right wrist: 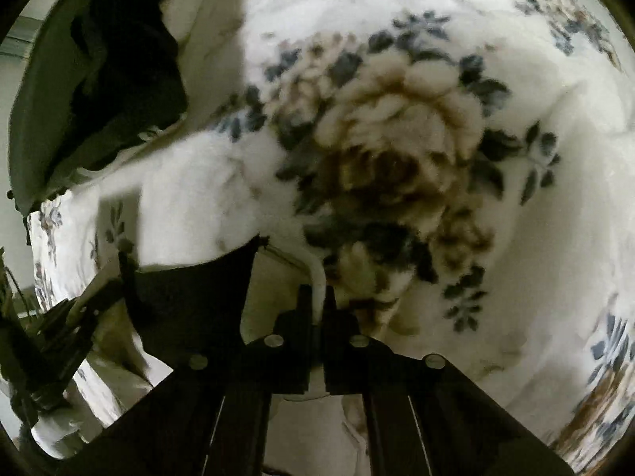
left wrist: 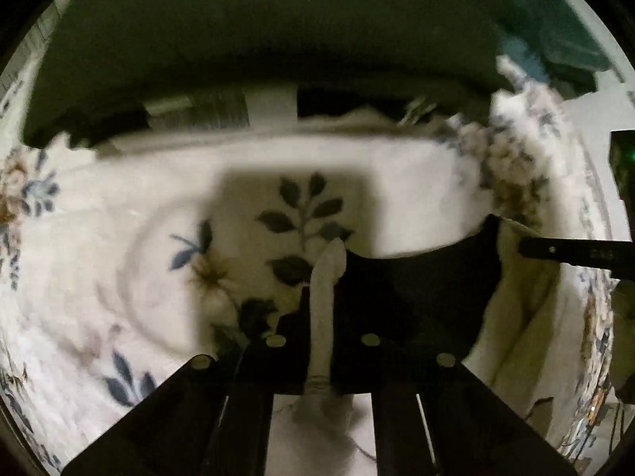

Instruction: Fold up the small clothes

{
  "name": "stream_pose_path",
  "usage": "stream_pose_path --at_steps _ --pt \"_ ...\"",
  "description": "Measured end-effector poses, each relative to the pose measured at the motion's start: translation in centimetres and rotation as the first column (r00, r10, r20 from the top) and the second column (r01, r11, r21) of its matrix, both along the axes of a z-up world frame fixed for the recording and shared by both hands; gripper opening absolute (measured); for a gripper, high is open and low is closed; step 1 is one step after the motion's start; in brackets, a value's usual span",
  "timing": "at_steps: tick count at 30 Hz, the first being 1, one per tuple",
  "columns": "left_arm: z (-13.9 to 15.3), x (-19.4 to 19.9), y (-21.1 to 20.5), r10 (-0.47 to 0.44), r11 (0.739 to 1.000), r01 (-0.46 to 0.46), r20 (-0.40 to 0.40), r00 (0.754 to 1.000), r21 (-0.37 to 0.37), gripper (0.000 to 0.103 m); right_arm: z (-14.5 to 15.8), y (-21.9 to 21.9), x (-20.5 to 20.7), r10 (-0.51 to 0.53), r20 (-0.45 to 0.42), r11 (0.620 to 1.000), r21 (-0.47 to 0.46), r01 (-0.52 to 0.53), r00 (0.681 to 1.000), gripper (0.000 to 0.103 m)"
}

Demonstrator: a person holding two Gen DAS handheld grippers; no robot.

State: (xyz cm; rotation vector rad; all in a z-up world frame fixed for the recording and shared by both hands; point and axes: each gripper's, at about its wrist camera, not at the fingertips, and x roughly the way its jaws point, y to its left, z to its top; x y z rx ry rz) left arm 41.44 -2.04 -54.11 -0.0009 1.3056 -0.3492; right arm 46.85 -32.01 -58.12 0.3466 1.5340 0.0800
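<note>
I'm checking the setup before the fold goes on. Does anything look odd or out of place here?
Nothing looks spilled or damaged. The left tool and right tool each pinch a white edge of the small black garment, which hangs slack between them over the floral blanket. Both views are motion-blurred.

- No text, label, brand, number or sign can be read in either view.
- The black bar (left wrist: 575, 253) at the right edge of the left wrist view carries small pale marks, too blurred to make out as letters or digits.
- The blanket (right wrist: 397, 127) shows only a printed flower pattern, no writing.
</note>
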Motion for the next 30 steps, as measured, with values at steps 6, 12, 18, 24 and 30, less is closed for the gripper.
stream_pose_path --at_steps 6,12,18,24,30 --pt "6.8 -7.2 3.6 0.057 0.994 -0.046 0.118 0.991 -0.095 0.005 7.4 -0.8 -6.4 -0.037 0.149 0.997 0.08 0.026 0.988 0.004" --pt "9.5 -16.5 7.5 0.128 0.978 -0.113 0.078 0.989 -0.176 0.005 11.6 -0.7 -17.4 -0.031 0.195 0.995 0.103 0.011 0.98 0.004" --pt "5.2 -23.8 8.7 0.211 0.959 -0.221 -0.073 0.975 -0.179 0.005 8.3 0.3 -27.7 0.013 0.092 0.992 0.123 -0.024 0.996 0.004" --pt "2.3 -28.0 12.8 0.289 0.915 -0.343 -0.246 0.925 -0.214 0.007 2.8 0.1 -32.8 0.071 -0.122 0.99 0.128 -0.056 0.99 0.016" --pt "2.0 -26.9 16.1 0.388 0.818 -0.482 -0.316 0.866 -0.314 0.061 2.9 -3.8 -35.1 -0.109 -0.168 0.974 0.178 0.139 0.98 0.045"
